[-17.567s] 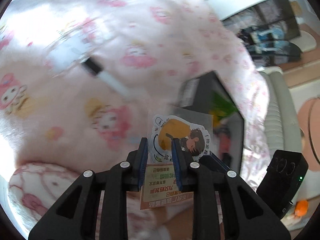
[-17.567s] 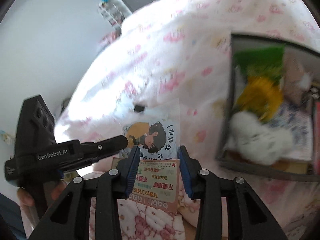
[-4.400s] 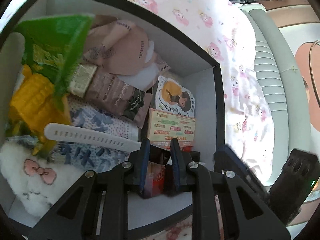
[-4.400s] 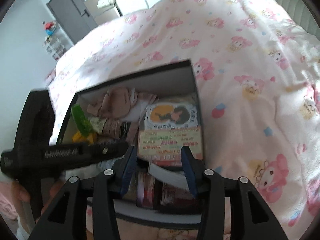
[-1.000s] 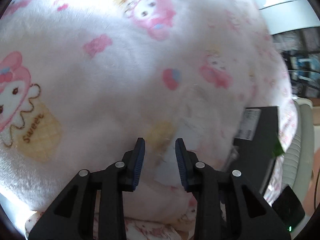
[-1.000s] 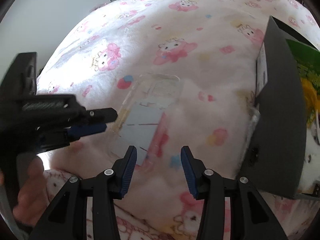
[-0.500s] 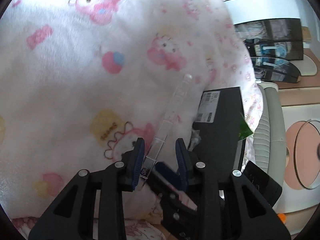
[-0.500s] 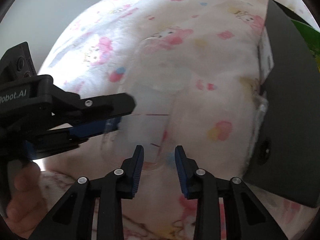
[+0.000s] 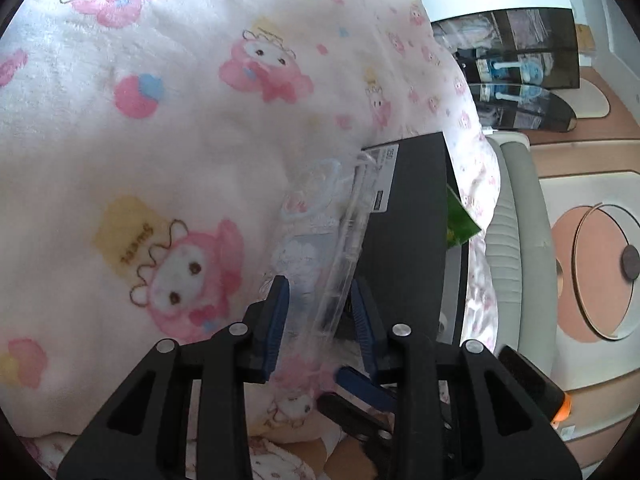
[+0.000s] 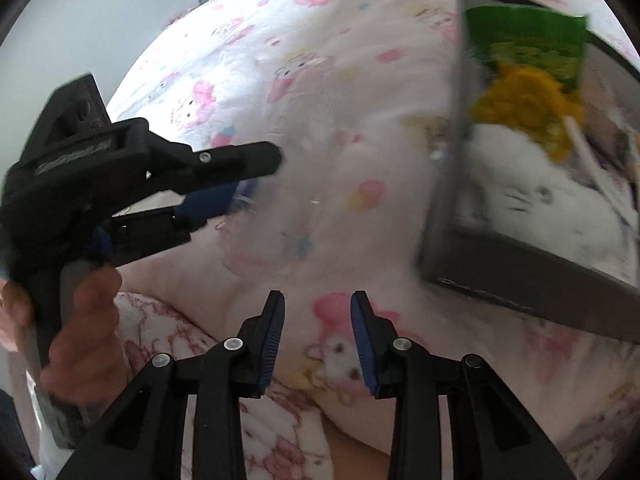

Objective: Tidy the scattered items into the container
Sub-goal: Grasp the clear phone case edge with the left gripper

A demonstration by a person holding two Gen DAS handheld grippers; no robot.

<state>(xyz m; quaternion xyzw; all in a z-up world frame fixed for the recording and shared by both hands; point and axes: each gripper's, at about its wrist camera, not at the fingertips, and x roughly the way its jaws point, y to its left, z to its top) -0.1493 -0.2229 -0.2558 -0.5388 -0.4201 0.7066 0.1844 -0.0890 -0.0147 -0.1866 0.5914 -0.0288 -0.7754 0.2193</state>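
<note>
A clear plastic case (image 9: 340, 248) stands on edge between the fingers of my left gripper (image 9: 320, 312); its jaws sit a little apart around it and whether they press it I cannot tell. In the right wrist view the case (image 10: 276, 216) is a faint blur at the left gripper's fingertips (image 10: 240, 168). My right gripper (image 10: 318, 332) is open and empty above the pink blanket. The black box (image 9: 408, 240) stands just right of the case. Its wall (image 10: 520, 264) shows at right, with a green and yellow toy (image 10: 528, 80) and a white plush (image 10: 532, 192) inside.
The pink cartoon-print blanket (image 9: 160, 140) covers the bed all around. A grey padded headboard (image 9: 516, 240) and a dark shelf (image 9: 520, 68) lie beyond the box. A white wall (image 10: 80, 20) is at far left.
The clear case came off the blanket and now stands on edge in the left gripper, nearer the box. The right gripper drew back from it, opened wider and turned toward the box.
</note>
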